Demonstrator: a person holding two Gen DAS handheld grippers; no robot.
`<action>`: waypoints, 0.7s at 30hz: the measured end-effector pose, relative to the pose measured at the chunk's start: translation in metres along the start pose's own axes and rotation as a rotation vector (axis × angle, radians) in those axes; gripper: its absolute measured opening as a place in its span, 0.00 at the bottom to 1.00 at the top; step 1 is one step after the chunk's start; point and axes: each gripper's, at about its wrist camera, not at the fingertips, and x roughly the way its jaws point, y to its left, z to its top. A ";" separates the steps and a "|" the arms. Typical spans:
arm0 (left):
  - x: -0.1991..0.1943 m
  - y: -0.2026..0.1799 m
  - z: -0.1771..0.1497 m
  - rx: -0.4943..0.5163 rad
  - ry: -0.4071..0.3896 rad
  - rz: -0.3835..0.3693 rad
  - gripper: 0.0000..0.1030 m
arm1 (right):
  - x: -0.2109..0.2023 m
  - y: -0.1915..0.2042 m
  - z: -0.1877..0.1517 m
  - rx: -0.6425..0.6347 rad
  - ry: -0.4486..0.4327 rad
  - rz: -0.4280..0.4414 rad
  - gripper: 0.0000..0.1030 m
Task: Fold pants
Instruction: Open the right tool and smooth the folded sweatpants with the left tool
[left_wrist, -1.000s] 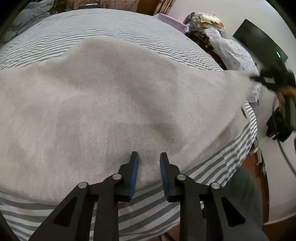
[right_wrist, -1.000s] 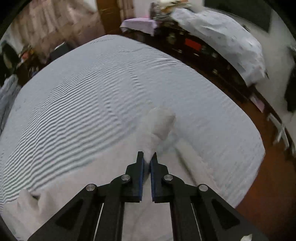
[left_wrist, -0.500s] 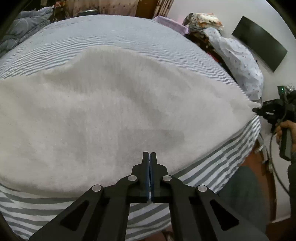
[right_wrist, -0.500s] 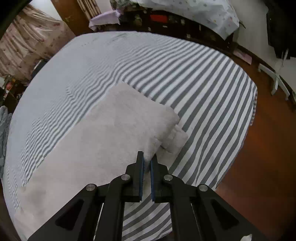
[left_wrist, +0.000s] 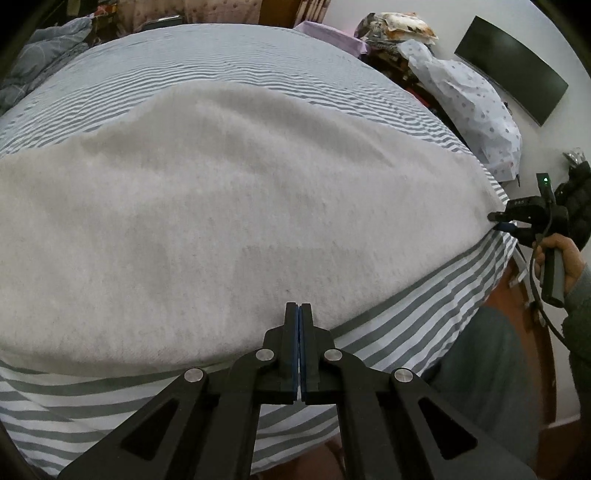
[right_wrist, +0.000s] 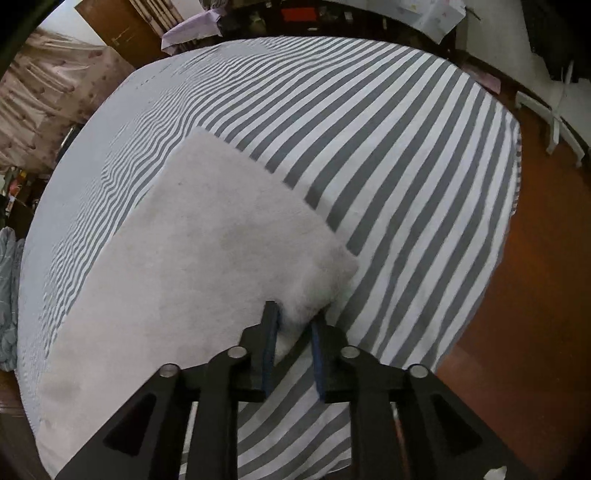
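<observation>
holding now: left claw shut at the near hem of the pants, blue pads pressed flat together; cannot tell whether cloth is pinched or only lies under the tips.
releasing now: right claw with jaws just opening, a fluffy corner of the pants between the pads but no longer squeezed.
pants position: spread flat on the striped bed, pale fleece, long edge running close along the near side of the mattress.
risk, corner: likely to spring back or cling to the rubber pads as the right claw lifts, undoing the lay and leaving a rumple at that end.
risk, slide: near hem sits close to the mattress edge; a tug toward the person could drag the cloth over the side.
risk, fold line: thick pile hides seams and layers, so a grab could take one layer only, or the sheet with it.
risk, sheet: loose bedsheet under the tips could be pinched together with the fleece.
edges: mattress drops away just beyond the right claw toward bare wood floor; person's leg stands against the near side.
open room: wide bare stripes beyond the far hem, good for folding away from the body; cluttered furniture well apart at the far wall.
</observation>
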 end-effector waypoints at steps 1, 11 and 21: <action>0.003 0.000 0.000 0.000 0.008 0.006 0.00 | 0.000 -0.002 0.000 0.001 -0.002 -0.012 0.21; -0.012 -0.001 0.012 -0.002 0.008 -0.062 0.02 | -0.036 0.012 -0.002 -0.039 -0.063 -0.037 0.36; -0.023 0.056 0.047 -0.141 -0.084 0.051 0.05 | -0.078 0.140 -0.002 -0.323 -0.076 0.165 0.37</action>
